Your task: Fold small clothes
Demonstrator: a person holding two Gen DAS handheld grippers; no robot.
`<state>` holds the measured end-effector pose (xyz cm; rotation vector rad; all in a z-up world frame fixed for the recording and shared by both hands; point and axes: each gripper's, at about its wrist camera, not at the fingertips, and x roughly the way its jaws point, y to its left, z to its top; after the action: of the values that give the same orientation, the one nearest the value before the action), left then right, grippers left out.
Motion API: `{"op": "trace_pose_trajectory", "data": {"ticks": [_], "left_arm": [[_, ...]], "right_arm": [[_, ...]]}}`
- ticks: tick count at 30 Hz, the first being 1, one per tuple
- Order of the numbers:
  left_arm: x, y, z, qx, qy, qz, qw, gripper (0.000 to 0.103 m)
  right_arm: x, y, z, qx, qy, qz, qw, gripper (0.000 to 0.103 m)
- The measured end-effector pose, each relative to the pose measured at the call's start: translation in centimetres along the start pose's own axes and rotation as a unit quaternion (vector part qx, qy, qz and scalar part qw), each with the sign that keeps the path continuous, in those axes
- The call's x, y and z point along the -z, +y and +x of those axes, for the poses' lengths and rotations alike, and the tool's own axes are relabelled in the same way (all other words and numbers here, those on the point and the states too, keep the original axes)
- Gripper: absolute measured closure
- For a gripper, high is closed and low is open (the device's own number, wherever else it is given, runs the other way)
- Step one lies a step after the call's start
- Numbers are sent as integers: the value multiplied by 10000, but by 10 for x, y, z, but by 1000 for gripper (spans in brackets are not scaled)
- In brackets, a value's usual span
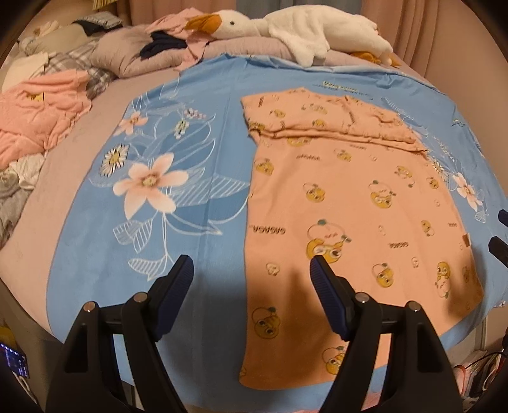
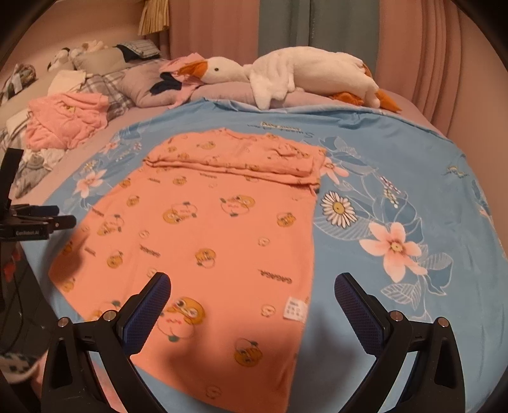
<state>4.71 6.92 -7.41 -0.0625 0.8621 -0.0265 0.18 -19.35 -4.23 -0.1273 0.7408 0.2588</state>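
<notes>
Grippers, two. Left gripper (image 1: 250, 270): fingers spread wide, holding nothing, hovering above the near edge of the bed; its left finger (image 1: 177, 286) sits over blue cloth, its right finger over the garment's near left part. Right gripper (image 2: 252, 292): fingers likewise wide apart and empty, left finger (image 2: 149, 305) over the garment, right finger over blue cloth just beyond the garment's right edge.

Garments for folding, one laid out: an orange shirt (image 1: 349, 203) printed with yellow cartoon faces, flat on the blue floral sheet (image 1: 152, 178), towards the sheet's right side in the left wrist view. Its far end is folded over into a layered band (image 2: 235, 155). One white care label (image 2: 295, 309) shows near its near right edge.

Blue floral sheet, one, spread across the bed's middle over a mauve cover (image 1: 63, 152).

Left edge of the bed: one pink crumpled garment (image 1: 38, 117), one heap of grey and white clothing (image 1: 19, 184), one plaid piece (image 2: 104, 85).

Far edge: one mauve quilt roll (image 1: 139, 54) with dark and pink items on it, count unclear; one white plush goose (image 1: 298, 28) lying along it.
</notes>
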Motion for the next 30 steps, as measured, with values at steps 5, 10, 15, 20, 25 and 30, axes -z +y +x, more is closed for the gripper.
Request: {"op": "trace_pose_trajectory", "data": {"ticks": [5,10,15,20,25,30], "left_arm": [[-4,-6,-5,39,29,49,10000,26],[-5,-10,-4,39,93,89,9999,26],[-5,-12,-4,56,122,98,9999,26],[-6,-15,-6,51,134,136,9998,25],[-6,-18,-8,53,132,175,9997,25],[-6,-21,-10,57,137,208,9997,25]], "right_arm": [[-7,7,-3,-143,-86,-17,9999,0],[-10,11,-4,-186,-111,-31,9998,0],[-12,12,-5,-186,-131,-32,9997,0],[-13,13,-5,-199,-139,-27,9997,0],[-14,14,-6,-208,-148,-36,9997,0],[-14,14,-8,-200,-154,-38,9997,0]]}}
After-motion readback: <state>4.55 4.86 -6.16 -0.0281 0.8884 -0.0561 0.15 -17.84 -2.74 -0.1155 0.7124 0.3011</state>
